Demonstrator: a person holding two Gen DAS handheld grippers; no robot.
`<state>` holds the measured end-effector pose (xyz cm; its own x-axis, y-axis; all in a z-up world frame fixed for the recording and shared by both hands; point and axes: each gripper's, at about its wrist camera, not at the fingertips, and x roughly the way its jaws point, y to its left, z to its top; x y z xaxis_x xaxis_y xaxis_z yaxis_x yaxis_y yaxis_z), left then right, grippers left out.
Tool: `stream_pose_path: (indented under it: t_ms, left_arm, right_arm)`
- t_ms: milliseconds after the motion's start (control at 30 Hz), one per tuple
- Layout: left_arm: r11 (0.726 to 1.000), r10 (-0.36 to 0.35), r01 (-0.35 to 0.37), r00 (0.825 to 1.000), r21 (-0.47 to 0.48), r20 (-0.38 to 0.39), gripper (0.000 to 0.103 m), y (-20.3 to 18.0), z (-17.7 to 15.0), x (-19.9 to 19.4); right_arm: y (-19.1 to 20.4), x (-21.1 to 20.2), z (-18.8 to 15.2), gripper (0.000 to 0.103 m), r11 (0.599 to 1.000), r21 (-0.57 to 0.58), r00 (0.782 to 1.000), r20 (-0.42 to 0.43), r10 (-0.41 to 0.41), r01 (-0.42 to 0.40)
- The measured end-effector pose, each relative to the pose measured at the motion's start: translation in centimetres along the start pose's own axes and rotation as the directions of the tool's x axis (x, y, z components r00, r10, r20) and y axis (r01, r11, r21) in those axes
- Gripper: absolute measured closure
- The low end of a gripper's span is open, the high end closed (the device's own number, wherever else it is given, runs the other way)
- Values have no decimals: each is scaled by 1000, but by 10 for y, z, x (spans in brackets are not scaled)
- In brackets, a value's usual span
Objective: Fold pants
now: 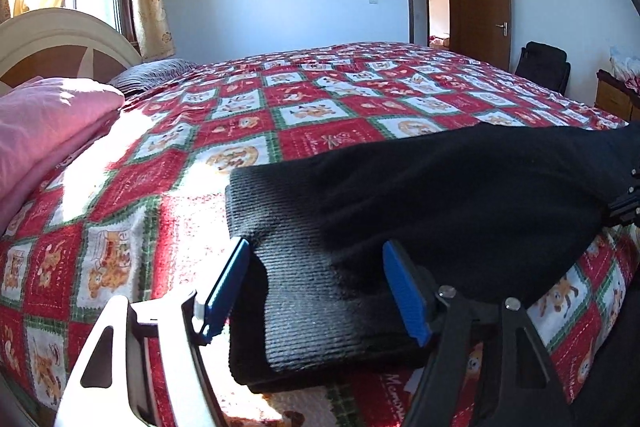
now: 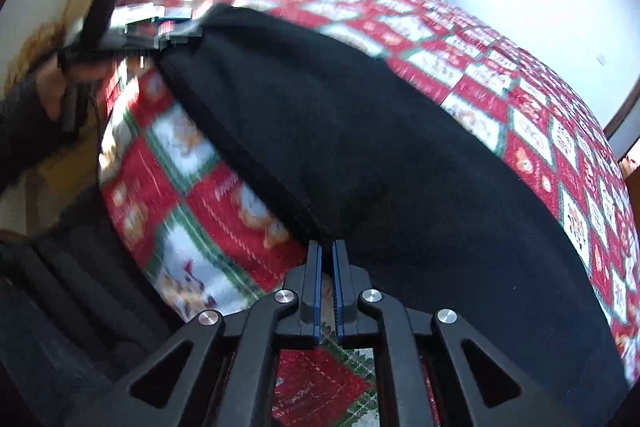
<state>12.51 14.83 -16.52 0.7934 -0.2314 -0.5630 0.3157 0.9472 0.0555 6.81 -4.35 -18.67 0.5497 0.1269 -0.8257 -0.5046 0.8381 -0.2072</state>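
Note:
Black pants [image 1: 440, 195] lie stretched across the red, white and green checked bedspread [image 1: 320, 99]. Their ribbed end [image 1: 320, 307] sits between the blue pads of my left gripper [image 1: 316, 247], whose jaws stand wide apart, one on each side of the cloth. In the right wrist view the pants [image 2: 360, 131] run from the far left down to my right gripper [image 2: 327, 246], which is shut on the seamed edge of the cloth at its fingertips. The left gripper [image 2: 160, 23] shows blurred at the pants' far end, held by a hand [image 2: 52, 87].
A pink pillow [image 1: 48, 123] and a striped pillow [image 1: 152, 75] lie by the cream headboard [image 1: 60, 31]. Beyond the bed are an open brown door [image 1: 484, 3], a black chair [image 1: 544, 67] and a wooden cabinet [image 1: 616, 95]. The pants lie near the bed's front edge.

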Motion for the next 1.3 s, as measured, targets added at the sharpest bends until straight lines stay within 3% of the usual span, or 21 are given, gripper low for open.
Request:
stream_pose_path:
  t_ms: [167, 200, 233, 300, 433, 500, 567, 733, 833, 933, 1000, 1033, 1200, 1300]
  left_arm:
    - [1000, -4, 4, 1000, -3, -2, 27, 4, -4, -4]
    - [1000, 13, -14, 1000, -18, -14, 12, 7, -5, -2]
    - [998, 22, -24, 999, -58, -30, 7, 14, -8, 1]
    - [988, -29, 26, 999, -155, -14, 6, 29, -15, 0]
    - [992, 20, -22, 1000, -127, -11, 6, 24, -11, -9]
    - [990, 50, -49, 999, -134, 3, 7, 24, -7, -16]
    - [986, 74, -68, 996, -151, 38, 7, 23, 1, -27]
    - [994, 27, -13, 992, -109, 127, 7, -9, 29, -45]
    - [998, -28, 34, 995, -57, 93, 7, -35, 32, -33]
    - [999, -45, 46, 999, -7, 26, 7, -55, 18, -11]
    - [999, -11, 13, 999, 40, -50, 6, -61, 2, 8]
    - [998, -6, 7, 1000, 59, -14, 6, -63, -3, 5]
    - [995, -39, 40, 999, 93, -13, 4, -59, -7, 0]
    - [994, -53, 53, 999, 98, -1, 4, -57, -10, -3]
  right_arm:
    - [4, -13, 5, 92, 999, -3, 999, 38, -33, 33]
    - [4, -19, 7, 85, 999, 0, 998, 60, -34, 35]
    - [5, -27, 10, 75, 1000, 5, 995, 97, -16, 15]
    - [7, -30, 17, 62, 1000, 13, 993, 118, 15, -17]
    - [11, -13, 29, 62, 997, 52, 992, 109, 57, -63]
    - [11, 8, 29, 62, 988, 96, 992, 51, 112, -117]
    - [22, 12, 24, 60, 994, 65, 996, 50, 80, -83]
    - [29, 8, 27, 60, 996, 24, 996, 24, 85, -86]
    - [13, -3, 35, 60, 990, 43, 989, 51, 136, -138]
    - [-18, -17, 55, 60, 967, 139, 972, 122, 199, -215]
    - [-42, -18, 74, 60, 949, 218, 968, 157, 195, -227]
    - [-54, -14, 84, 60, 936, 262, 966, 163, 199, -236]
    - [-100, 36, 124, 60, 867, 446, 975, 136, 178, -221]
    - [-114, 71, 134, 60, 814, 530, 971, 109, 212, -237]
